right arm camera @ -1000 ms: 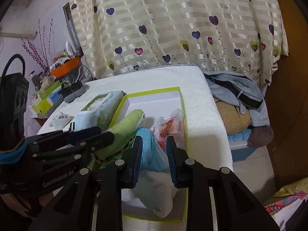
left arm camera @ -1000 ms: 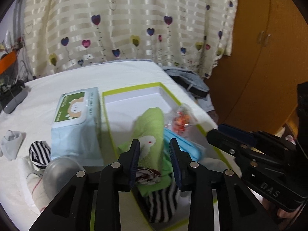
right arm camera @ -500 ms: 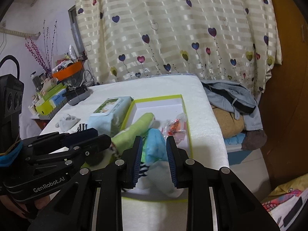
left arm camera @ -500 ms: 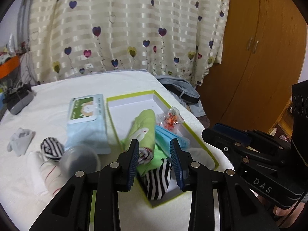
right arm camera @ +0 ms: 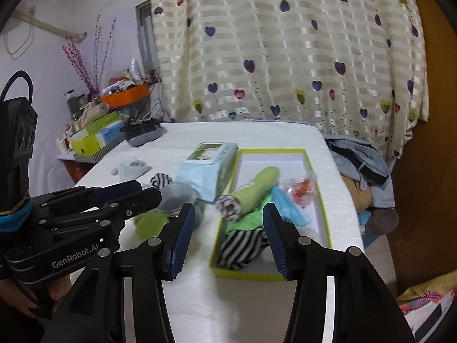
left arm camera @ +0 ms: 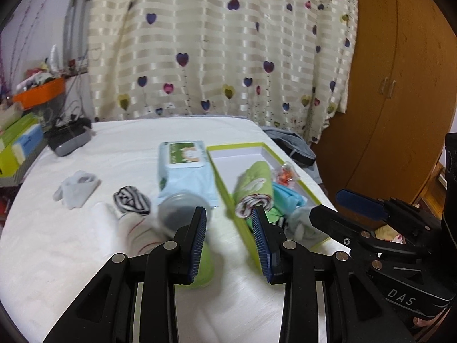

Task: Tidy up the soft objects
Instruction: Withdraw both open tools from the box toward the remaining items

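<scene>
A green-rimmed box (left arm camera: pixel 237 146) (right arm camera: pixel 271 151) on the white bed holds a rolled green cloth (left arm camera: pixel 255 180) (right arm camera: pixel 257 188), a blue cloth (left arm camera: pixel 285 200) (right arm camera: pixel 288 208) and a striped sock (right arm camera: pixel 242 245). Left of the box lie another striped sock (left arm camera: pixel 131 201) (right arm camera: pixel 160 180), a white sock (left arm camera: pixel 75 188) (right arm camera: pixel 130 168) and a white red-lined cloth (left arm camera: pixel 134 228). My left gripper (left arm camera: pixel 230 240) (right arm camera: pixel 134 195) hovers near the box's front left corner, open and empty. My right gripper (right arm camera: pixel 228 223) (left arm camera: pixel 342 208) hangs before the box's near end, its jaws opening with nothing between them.
A wipes pack (left arm camera: pixel 185 168) (right arm camera: pixel 208 165) lies beside the box, with a clear-lidded green cup (left arm camera: pixel 180 208) (right arm camera: pixel 174 197) in front of it. A candy packet (left arm camera: pixel 284 173) sits in the box. Clothes (right arm camera: pixel 360 157) pile off the bed's right edge; a cluttered shelf (right arm camera: pixel 94 134) stands left.
Both grippers have drawn back and up from the box, so more of the bed shows. The right jaws have spread much wider. The left jaws keep the same gap.
</scene>
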